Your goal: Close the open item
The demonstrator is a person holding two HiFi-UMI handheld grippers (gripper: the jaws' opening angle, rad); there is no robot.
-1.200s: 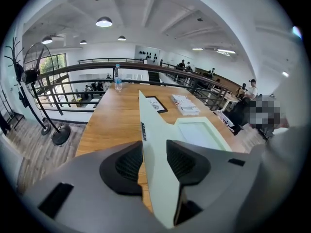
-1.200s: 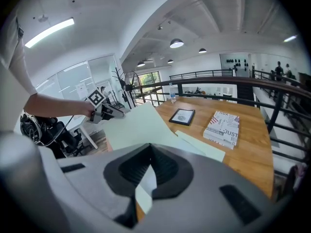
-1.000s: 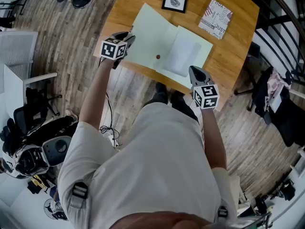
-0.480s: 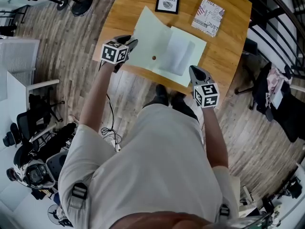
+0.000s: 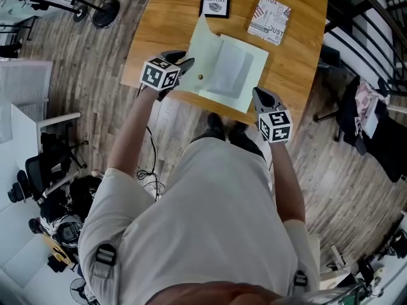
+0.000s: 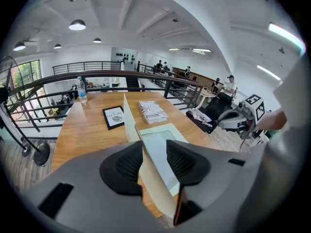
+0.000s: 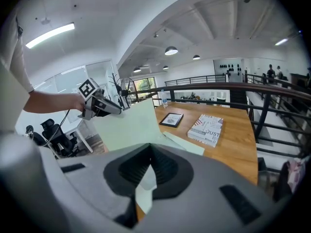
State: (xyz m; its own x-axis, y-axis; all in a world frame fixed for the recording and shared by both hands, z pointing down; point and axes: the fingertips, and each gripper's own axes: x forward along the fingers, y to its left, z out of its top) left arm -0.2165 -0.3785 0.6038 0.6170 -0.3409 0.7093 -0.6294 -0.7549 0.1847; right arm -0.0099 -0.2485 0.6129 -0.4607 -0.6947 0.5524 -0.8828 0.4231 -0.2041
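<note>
the folder lies open at the near edge of the wooden surface, its left cover raised almost upright. my left hand-held gripper is released, jaws apart, with that cover between them. my right hand-held gripper is clenched on the folder's near corner. i'd pin that corner and push the cover over in one slow arc so it doesn't buckle. it's pale green thin card with a clear pocket inside.

I see a framed picture and a printed book lying apart near the counter's far edge; a water bottle stands at one corner.
</note>
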